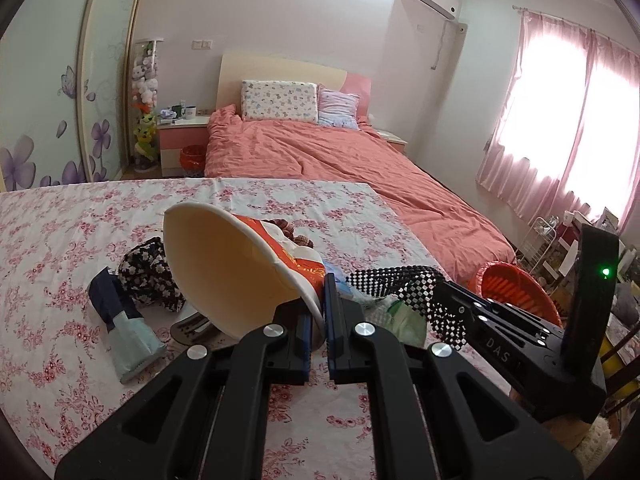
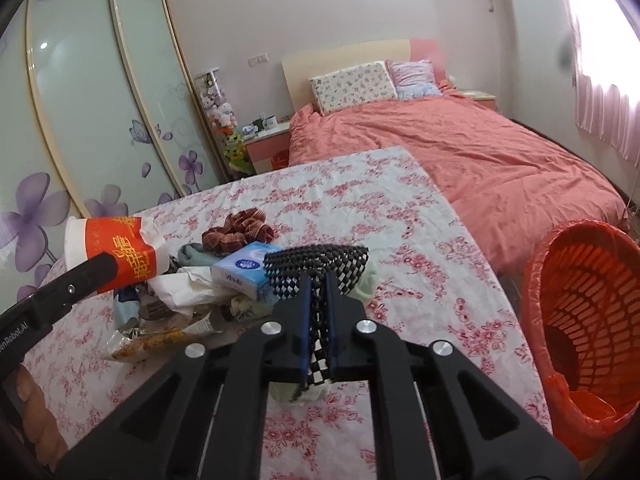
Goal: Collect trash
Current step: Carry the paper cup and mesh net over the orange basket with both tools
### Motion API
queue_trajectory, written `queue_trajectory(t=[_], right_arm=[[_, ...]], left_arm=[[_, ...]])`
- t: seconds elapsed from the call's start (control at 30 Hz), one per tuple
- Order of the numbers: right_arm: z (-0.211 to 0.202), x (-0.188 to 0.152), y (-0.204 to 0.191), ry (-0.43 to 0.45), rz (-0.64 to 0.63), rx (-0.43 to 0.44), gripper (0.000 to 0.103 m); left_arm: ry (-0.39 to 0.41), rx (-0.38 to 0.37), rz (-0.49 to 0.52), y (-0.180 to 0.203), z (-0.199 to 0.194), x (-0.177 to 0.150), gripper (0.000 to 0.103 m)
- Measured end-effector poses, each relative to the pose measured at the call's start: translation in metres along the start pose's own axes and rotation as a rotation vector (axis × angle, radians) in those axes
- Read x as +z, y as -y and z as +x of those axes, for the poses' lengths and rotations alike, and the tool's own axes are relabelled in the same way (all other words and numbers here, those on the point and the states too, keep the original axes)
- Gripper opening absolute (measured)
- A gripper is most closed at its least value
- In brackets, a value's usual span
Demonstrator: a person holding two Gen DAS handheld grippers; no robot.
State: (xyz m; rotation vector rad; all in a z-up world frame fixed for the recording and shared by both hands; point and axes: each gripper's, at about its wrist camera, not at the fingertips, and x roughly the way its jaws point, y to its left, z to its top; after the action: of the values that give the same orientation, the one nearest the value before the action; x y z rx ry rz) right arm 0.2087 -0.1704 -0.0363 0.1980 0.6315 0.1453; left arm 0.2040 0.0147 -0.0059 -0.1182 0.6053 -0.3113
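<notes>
Left wrist view: left gripper [image 1: 318, 312] fingers pinch the paper cup [image 1: 224, 264] rim, lifting it; right gripper [image 2: 318, 320] fingers pinch the black mesh [image 2: 316, 268], ready for the orange basket [image 2: 580, 300] at right.

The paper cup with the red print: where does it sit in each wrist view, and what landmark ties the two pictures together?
Left wrist view: the paper cup fills the centre, mouth towards the camera, its wall pinched by the left gripper.
Right wrist view: the same cup is at the left edge, seen from the side, above the litter pile.
Shared landmark: the orange basket beside the table.
</notes>
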Motion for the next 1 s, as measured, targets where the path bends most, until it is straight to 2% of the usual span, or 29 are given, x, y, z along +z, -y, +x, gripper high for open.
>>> queue_trajectory(t=[0.43,0.77,1.0], right_arm=[[-0.068,0.03,0.015,0.164,0.044,-0.004,0.007],[-0.136,0.038,0.052,0.297,0.09,-0.093,0.007],[-0.169,0.03,0.092,0.346,0.129,-0.185,0.007]], left_arm=[[0.038,-0.084,0.054,0.043,-0.01,0.013,0.006],[0.06,-0.198,0.135,0.099,-0.01,0.019,0.006],[0.029,-0.271,0.172,0.138,0.005,0.014,0.006]])
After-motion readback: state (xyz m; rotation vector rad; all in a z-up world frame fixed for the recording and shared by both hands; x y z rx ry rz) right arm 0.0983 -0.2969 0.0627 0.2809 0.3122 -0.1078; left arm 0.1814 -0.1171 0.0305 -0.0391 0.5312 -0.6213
